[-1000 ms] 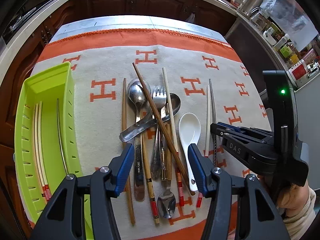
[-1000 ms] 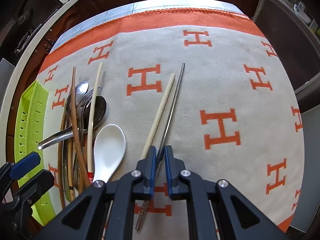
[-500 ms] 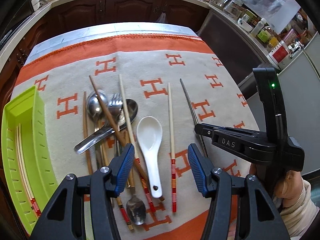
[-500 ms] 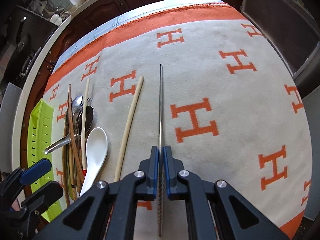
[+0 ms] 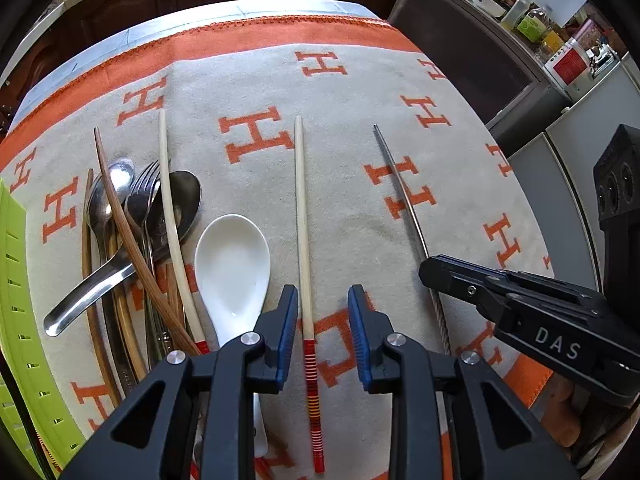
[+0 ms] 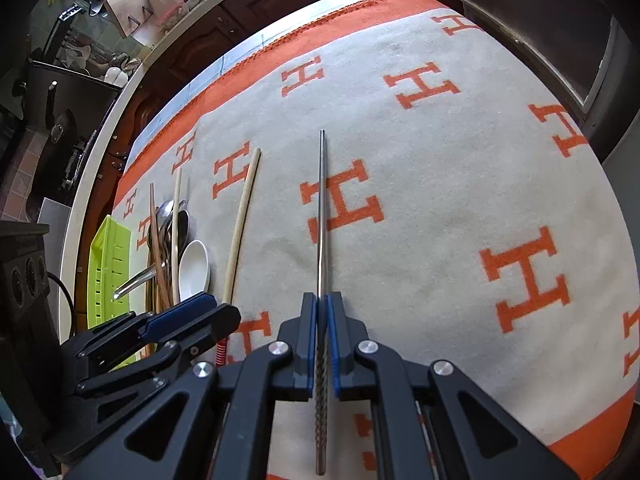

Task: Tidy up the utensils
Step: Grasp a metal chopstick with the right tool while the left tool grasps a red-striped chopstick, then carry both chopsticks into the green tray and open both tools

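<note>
My left gripper (image 5: 322, 303) is open, its blue pads on either side of a cream chopstick (image 5: 303, 216) with a red-striped end, lying on the cloth. My right gripper (image 6: 322, 307) is shut on a metal chopstick (image 6: 322, 216), which points away over the cloth; it also shows in the left wrist view (image 5: 404, 196). A white ceramic spoon (image 5: 232, 264) lies left of the cream chopstick. Further left is a pile of metal spoons, a fork and wooden chopsticks (image 5: 136, 232). A green tray (image 5: 16, 320) lies at the far left.
The table is covered by a beige cloth (image 6: 440, 200) with orange H marks and an orange border. Dark cabinets and a counter with jars (image 5: 552, 32) stand beyond the table's far and right edges.
My left gripper moved right, from over the utensil pile to astride the cream chopstick. My right gripper stayed shut on the metal chopstick and turned it straight, away from the cream one.
</note>
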A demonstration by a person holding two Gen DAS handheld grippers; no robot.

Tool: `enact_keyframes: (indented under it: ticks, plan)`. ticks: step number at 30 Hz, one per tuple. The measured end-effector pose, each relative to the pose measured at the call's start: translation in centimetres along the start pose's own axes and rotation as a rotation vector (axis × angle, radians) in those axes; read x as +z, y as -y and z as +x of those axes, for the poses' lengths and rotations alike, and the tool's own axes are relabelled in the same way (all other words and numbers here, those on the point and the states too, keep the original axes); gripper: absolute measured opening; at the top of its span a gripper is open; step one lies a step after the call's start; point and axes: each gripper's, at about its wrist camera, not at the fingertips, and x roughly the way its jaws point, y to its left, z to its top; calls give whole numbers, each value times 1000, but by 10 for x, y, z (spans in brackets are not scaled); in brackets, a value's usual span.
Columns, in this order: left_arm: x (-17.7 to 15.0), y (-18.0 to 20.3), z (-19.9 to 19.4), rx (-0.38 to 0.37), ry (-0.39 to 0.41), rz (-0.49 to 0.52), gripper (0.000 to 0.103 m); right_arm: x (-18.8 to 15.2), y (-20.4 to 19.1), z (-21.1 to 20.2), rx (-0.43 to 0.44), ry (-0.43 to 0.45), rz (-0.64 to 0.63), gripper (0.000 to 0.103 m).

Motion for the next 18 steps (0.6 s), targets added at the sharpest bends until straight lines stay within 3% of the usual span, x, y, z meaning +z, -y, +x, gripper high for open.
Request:
enact_keyframes:
  ticks: [9, 13, 16, 18]
  plan:
    - [3, 12, 8, 69, 41, 55, 24, -6, 3, 0, 13, 1, -11, 6]
    - [-1, 17, 10, 110, 96, 98, 24, -8, 3, -1, 10, 5, -19, 6]
    - [-5, 22, 12, 163, 150, 132, 6, -8, 3, -1, 12, 7, -19, 6]
    - [-7, 19, 11, 148, 170, 115, 4, -9, 3, -1, 15, 7, -17, 6]
